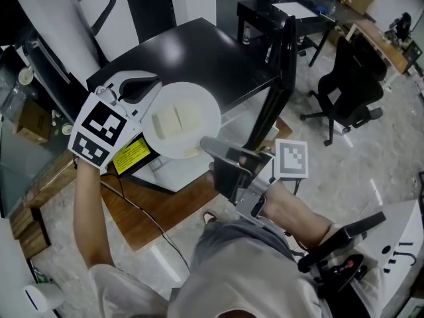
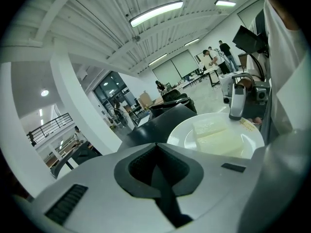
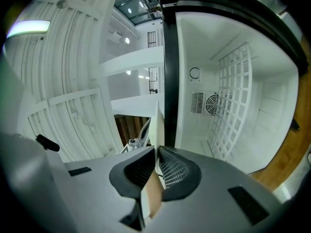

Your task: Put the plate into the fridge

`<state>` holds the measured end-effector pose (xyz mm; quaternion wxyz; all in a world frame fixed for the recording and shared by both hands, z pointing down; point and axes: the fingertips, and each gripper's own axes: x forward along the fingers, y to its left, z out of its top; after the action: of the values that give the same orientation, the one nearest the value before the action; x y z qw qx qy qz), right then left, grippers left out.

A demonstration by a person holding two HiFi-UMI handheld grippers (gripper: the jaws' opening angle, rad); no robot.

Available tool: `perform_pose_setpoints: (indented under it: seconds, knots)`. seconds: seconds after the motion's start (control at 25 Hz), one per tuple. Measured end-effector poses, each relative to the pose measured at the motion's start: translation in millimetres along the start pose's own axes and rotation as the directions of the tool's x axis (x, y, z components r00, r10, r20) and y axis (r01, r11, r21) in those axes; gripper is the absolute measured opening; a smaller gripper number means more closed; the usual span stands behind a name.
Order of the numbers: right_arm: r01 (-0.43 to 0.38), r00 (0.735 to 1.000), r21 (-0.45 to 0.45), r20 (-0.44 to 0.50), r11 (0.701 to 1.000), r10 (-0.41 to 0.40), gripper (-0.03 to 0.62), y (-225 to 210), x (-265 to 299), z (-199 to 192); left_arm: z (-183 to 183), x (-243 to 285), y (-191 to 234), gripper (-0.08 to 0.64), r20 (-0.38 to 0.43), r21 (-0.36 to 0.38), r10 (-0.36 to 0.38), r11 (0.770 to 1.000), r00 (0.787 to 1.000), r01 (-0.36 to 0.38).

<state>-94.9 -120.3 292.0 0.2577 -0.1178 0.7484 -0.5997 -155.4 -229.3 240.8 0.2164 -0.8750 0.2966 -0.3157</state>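
Note:
A white plate carrying two pale food blocks hangs in the air in front of the open fridge. My right gripper is shut on the plate's near rim; in the right gripper view the plate shows edge-on between the pads, and my right gripper faces the white fridge interior. My left gripper sits at the plate's left edge with its jaws together and nothing between them. In the left gripper view my left gripper has the plate lying to its right.
The black fridge door stands open on the right. A wire shelf and a fan grille line the inside. A black office chair and a black table stand beyond. A wooden board lies below.

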Motion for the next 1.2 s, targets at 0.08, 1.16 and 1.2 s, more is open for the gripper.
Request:
perform_pose_setpoints:
  seconds: [0.08, 1.16, 1.2]
  knots:
    - [0.0, 1.0, 0.016, -0.016, 1.0, 0.0, 0.034, 2.9, -13.1, 5.2, 13.2, 1.4, -4.7, 0.02, -0.006, -0.003, 0.033, 0.999, 0.999, -0.033]
    - [-0.025, 0.988, 0.074, -0.153, 0.997, 0.036, 0.034, 10.0, -108.0, 29.6, 79.6, -10.8, -72.8, 0.02, -0.034, -0.061, 0.262, 0.963, 0.965, -0.264]
    - [-0.023, 0.987, 0.078, -0.158, 0.997, 0.035, 0.034, 9.5, -111.5, 28.7, 84.0, -12.6, -77.2, 0.02, -0.027, -0.065, 0.266, 0.961, 0.964, -0.267]
